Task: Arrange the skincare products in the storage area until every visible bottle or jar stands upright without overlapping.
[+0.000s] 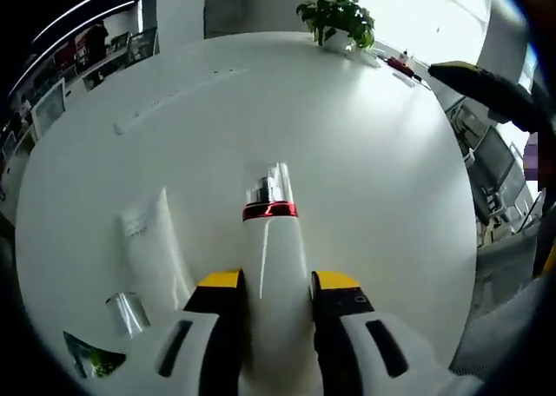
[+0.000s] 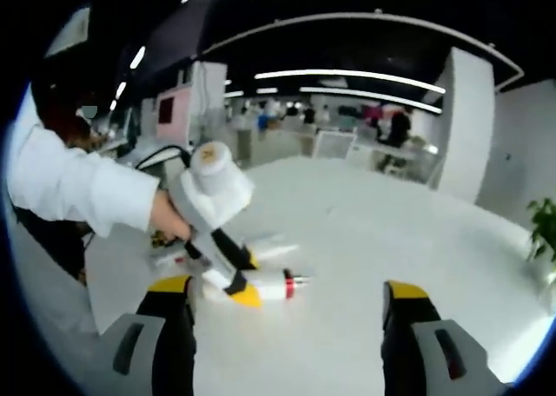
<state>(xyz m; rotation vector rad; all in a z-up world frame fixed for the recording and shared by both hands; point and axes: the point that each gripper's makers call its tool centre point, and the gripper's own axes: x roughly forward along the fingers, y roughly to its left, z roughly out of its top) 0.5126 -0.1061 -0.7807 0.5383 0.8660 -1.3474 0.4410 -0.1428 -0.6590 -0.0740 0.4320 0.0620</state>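
Left gripper (image 1: 276,287) is pinching the white bottle (image 1: 274,266) between both yellow-tipped fingers (image 1: 219,280); the bottle lies flat on the white table (image 1: 347,153), red band and clear cap (image 1: 271,188) pointing toward the table's middle. Just beside it, on the side toward my body edge, a white tube (image 1: 152,244) also lies flat, apart from the bottle. Near that tube's end sits a small clear item (image 1: 129,312), and a green-patterned piece (image 1: 91,359) at the near edge; can't tell what either is. Potted plant (image 1: 337,18) stands at the far edge. In the right gripper view, my right gripper (image 2: 287,305) is spread wide, nothing between the fingers, hanging above the table well apart from the products. Same view shows my left gripper (image 2: 243,285) clamped on the bottle (image 2: 274,286), my hand (image 2: 169,215) and white sleeve (image 2: 74,188) behind it.
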